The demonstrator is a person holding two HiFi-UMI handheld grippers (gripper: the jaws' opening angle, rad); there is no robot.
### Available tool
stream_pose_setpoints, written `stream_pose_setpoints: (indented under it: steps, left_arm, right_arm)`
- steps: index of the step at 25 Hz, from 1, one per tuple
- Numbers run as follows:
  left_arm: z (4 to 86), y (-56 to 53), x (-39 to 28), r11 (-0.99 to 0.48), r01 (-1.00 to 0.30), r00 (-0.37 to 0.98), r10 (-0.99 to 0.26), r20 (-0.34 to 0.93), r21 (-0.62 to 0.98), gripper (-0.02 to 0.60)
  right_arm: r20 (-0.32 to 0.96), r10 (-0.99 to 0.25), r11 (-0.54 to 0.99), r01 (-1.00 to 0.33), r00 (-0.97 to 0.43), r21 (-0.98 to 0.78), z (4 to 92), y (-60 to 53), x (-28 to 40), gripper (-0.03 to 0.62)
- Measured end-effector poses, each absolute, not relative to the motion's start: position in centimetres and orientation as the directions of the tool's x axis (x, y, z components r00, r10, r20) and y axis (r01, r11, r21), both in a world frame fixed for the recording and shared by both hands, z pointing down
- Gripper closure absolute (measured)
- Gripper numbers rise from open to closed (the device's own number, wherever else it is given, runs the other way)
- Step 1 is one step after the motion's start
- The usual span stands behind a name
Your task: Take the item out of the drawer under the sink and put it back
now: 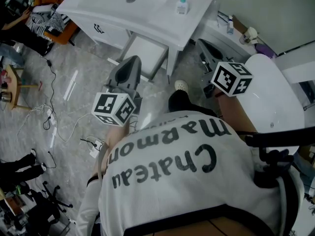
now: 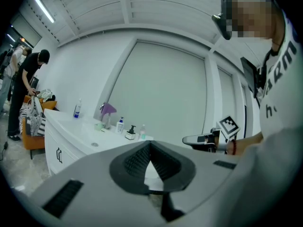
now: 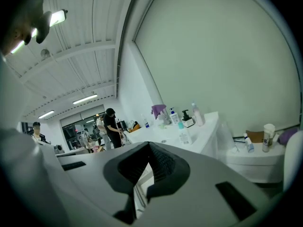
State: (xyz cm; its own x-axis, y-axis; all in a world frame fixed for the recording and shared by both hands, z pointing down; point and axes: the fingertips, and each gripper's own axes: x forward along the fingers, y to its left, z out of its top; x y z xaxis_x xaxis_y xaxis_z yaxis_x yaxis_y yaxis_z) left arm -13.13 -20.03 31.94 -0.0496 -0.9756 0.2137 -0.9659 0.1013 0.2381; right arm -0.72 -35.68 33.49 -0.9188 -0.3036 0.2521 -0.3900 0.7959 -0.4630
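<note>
The white sink cabinet (image 1: 147,4) stands ahead of me, with a drain in its top and a small bottle (image 1: 182,6) on it. Below its front edge a white drawer (image 1: 145,53) stands pulled out; I cannot make out what lies in it. My left gripper (image 1: 129,63) hovers just before that drawer, jaws shut and empty (image 2: 150,143). My right gripper (image 1: 202,44) is held to the right of the cabinet's corner, jaws also closed together on nothing (image 3: 150,144). Several bottles (image 2: 127,129) line the countertop in both gripper views.
A white rounded fixture (image 1: 275,102) stands at my right, with a low shelf of small items (image 1: 236,31) behind it. Cables and a power strip (image 1: 96,149) lie on the marble floor at left. People stand by an orange chair (image 2: 33,136) beyond the cabinet.
</note>
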Motion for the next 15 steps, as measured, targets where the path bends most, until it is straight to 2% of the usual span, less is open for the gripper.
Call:
stream_pose_setpoints:
  steps: [5, 15]
  left_arm:
    - [32.34, -20.77, -13.56, 0.105, -0.964, -0.052, -0.975, 0.217, 0.243, 0.572]
    - [31.98, -20.95, -13.64, 0.100, -0.965, -0.048, -0.976, 0.212, 0.244, 0.572]
  right_arm:
    - [0.324, -0.327, 0.817, -0.438, -0.888, -0.374, 34.79, -36.48, -1.00, 0.583]
    - [0.342, -0.340, 0.822, -0.453, -0.876, -0.345, 34.71, -36.62, -0.89, 0.583]
